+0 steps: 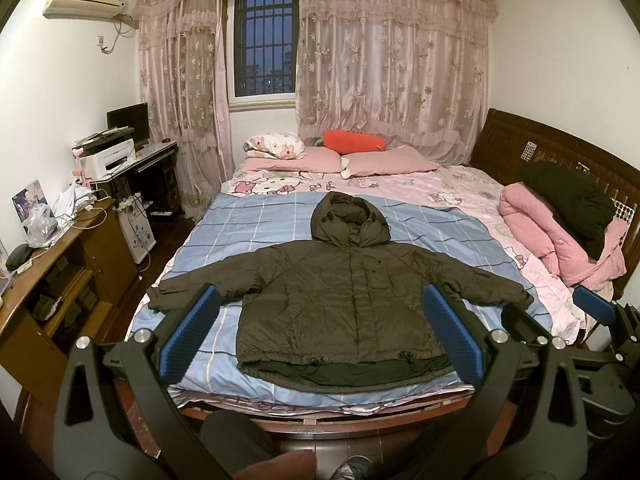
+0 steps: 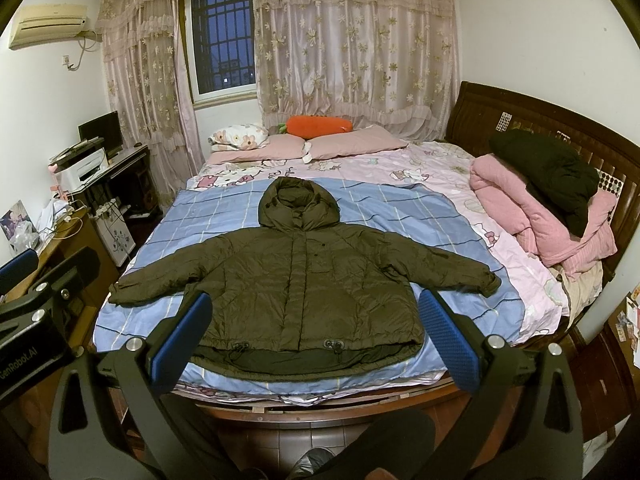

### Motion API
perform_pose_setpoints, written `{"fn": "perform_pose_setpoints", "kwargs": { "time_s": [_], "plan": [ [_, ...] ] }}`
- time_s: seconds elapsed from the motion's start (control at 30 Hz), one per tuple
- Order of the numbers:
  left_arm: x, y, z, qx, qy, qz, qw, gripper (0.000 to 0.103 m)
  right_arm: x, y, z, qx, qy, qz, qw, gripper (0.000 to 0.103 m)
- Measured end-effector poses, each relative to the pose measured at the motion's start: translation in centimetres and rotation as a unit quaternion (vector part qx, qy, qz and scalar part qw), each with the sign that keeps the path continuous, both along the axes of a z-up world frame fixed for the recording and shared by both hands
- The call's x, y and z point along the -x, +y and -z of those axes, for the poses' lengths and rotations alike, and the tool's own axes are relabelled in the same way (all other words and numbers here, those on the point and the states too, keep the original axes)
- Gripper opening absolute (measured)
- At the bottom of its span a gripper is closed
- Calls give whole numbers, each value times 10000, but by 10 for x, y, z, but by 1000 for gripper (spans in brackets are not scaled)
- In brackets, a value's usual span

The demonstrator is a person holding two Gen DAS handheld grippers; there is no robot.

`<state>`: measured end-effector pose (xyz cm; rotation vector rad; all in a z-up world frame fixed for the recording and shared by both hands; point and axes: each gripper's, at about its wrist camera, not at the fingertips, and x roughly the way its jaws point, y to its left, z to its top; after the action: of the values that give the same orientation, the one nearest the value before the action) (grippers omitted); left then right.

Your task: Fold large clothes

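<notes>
Green and puffy, the big jacket [image 1: 344,312] lies flat on the bed [image 1: 400,410], front up, on a blue check sheet [image 1: 260,220]. Its sleeves are spread out to the left and right and its hood points to the far end. I think it is laid out like this so it is easy to fold. In the left view, the left tongs [image 1: 320,340] hang over the near end of the bed with the blue pads spread wide. They hold nothing. The right tongs [image 1: 596,304] peek in at the right edge. A pink quilt [image 1: 560,240] with a dark coat [image 1: 568,204] on it sits on the right, well apart from the jacket.

In the right view, the right tongs [image 2: 316,340] are spread wide too and hold nothing. The jacket [image 2: 304,280] fills the space between the pads. Part of the left tongs [image 2: 16,270] shows at the left edge. Pillows [image 2: 308,146] and an orange carrot toy [image 2: 320,126] lie far away by the curtains. A brown counter [image 2: 86,232] with wires stands on the left. Nothing is in the way. No fold is made yet.
</notes>
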<state>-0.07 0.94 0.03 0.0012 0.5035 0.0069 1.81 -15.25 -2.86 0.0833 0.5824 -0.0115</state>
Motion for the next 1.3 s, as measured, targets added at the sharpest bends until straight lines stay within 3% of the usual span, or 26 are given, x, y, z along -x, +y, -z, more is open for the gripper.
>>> {"fn": "perform_pose_setpoints", "kwargs": {
  "time_s": [1.3],
  "plan": [
    [1, 0, 1, 4, 15, 3, 10000, 101, 0, 5, 0, 22, 17, -6, 10000, 102]
  ]
}}
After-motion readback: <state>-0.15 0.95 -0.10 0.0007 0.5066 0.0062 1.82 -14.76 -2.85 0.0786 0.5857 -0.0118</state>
